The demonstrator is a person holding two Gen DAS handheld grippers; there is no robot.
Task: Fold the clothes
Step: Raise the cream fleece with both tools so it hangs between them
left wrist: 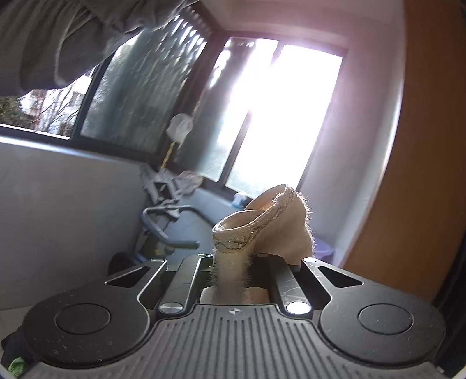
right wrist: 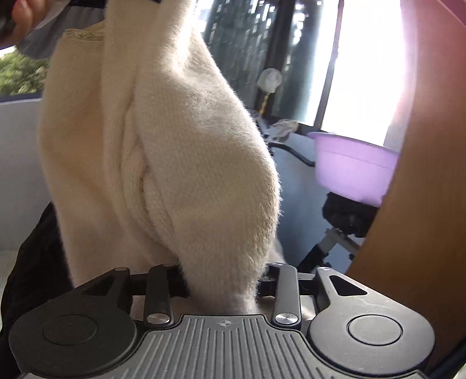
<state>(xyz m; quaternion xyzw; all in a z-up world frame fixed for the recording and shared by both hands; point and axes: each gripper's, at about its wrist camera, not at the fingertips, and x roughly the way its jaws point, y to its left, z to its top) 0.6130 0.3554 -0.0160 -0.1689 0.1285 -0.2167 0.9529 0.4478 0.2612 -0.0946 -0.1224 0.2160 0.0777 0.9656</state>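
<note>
Left wrist view: the left gripper (left wrist: 233,262) pinches the trimmed edge of a cream fuzzy garment (left wrist: 262,224), which stands up just beyond its fingers against a bright window (left wrist: 279,116).

Right wrist view: the right gripper (right wrist: 224,277) clamps a thick fold of the same garment, which fills the space ahead. Right of it sits a purple basin (right wrist: 352,166); a hand (right wrist: 20,17) shows upper left.

Cream fuzzy knit garment (right wrist: 180,145): held aloft, bunched in vertical folds. Its trimmed hem edge (left wrist: 256,224), with metallic-thread stitching, stands curled upright.
</note>
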